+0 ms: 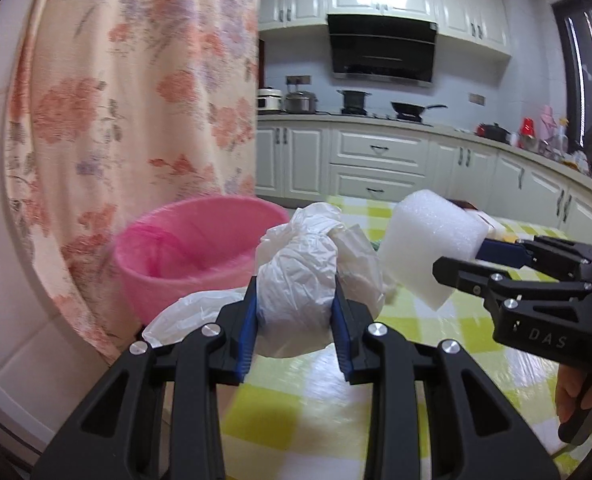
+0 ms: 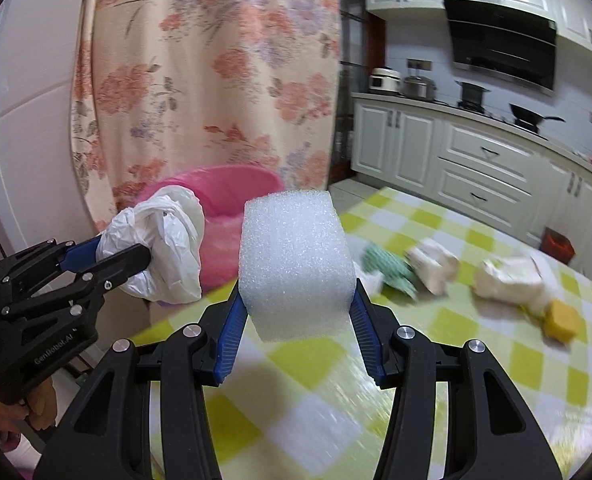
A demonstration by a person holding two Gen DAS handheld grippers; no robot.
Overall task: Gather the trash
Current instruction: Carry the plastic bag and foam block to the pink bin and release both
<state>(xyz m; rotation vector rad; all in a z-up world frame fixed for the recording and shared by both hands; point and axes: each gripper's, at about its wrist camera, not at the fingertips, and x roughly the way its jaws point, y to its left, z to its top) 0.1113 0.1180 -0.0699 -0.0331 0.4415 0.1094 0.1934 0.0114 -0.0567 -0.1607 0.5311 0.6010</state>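
Trash is in both grips, and the step in hand looks like the carry to the pink bin (image 1: 200, 248). The left hand-held gripper (image 1: 296, 312) is clenched on a crumpled white plastic bag (image 1: 296, 280), its blue pads pressing both sides of the bundle while a loose tail of film hangs out to the left. The right hand-held gripper (image 2: 296, 308) grasps a white foam block (image 2: 292, 256) low down, so most of the block stands above the fingers. Both loads hang above the near edge of the bench (image 2: 436, 336), with its yellow-checked cloth, and the bin stands beyond that edge, in front of the flowered curtain (image 1: 136, 80), lined with a pink bag.

To do this well, each load should be brought fully over the bin's mouth before the jaws let go, since bag and foam are light and may drift or bounce off the rim. The bag's loose tail could catch on the rim or cling to a pad, so a clean, wide release followed by a slight lift would probably serve better than a shake. Releasing one load at a time would likely keep the two tools from crowding each other over the opening.

More litter waits on the bench: a green scrap (image 2: 388, 270), two pale crumpled wads (image 2: 436, 264) and a yellow sponge (image 2: 562, 322).
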